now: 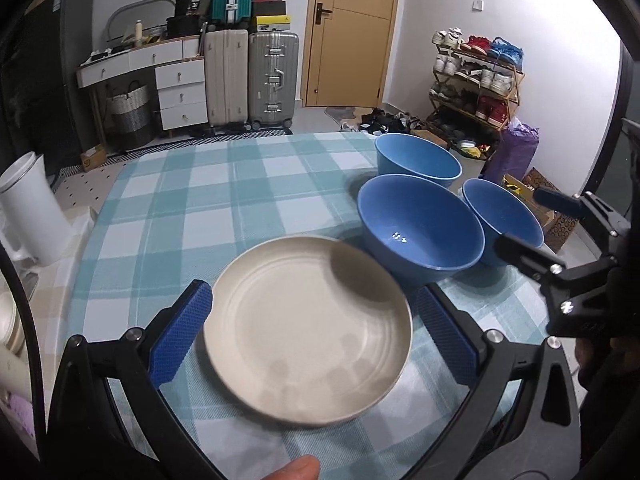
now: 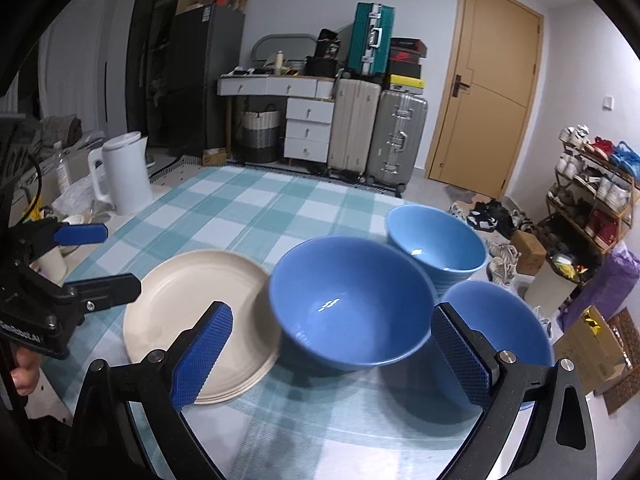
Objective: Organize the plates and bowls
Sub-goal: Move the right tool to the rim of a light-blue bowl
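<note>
My left tongs [image 1: 312,316] are spread around the cream plates [image 1: 308,330]; my right tongs [image 2: 332,346] are spread before three blue bowls [image 2: 348,300], a white kettle [image 2: 124,176] standing well apart.

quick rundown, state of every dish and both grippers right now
left gripper: open, empty, straddling the plates
right gripper: open, empty
cream round plates: stacked, upright on the checked tablecloth
near dark blue bowl: upright, empty
far light blue bowl: upright, empty
right blue bowl: upright, partly hidden
</note>
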Tool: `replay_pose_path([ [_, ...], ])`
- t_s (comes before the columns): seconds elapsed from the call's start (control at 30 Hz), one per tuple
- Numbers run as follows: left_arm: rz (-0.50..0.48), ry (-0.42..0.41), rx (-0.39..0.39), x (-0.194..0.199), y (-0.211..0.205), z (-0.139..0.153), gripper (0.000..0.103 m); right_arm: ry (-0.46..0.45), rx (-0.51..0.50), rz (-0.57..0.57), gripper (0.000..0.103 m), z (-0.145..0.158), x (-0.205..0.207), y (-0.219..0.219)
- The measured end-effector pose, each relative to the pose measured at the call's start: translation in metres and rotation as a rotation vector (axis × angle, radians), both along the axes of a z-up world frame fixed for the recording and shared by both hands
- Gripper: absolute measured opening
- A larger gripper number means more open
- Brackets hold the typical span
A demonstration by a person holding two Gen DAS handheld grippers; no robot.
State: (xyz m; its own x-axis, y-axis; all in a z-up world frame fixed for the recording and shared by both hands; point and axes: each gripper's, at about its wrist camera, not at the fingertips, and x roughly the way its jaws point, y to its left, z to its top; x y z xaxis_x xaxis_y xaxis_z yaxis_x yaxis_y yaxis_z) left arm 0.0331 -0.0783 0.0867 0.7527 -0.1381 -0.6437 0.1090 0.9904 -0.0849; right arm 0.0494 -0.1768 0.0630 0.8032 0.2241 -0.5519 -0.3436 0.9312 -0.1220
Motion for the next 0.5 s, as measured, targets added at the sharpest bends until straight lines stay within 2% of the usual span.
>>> replay_pose_path([
  [0.13,-0.014,-0.001,-0.001,0.017,-0.011,0.006,0.102,-0.019,0.004,-0.035,0.101,0.01,0.006,-0.02],
  [0.5,-0.027,0.046,-0.032,0.071,-0.028,0.011,0.102,0.03,0.089,-0.126,0.102,0.02,0.038,-0.077],
])
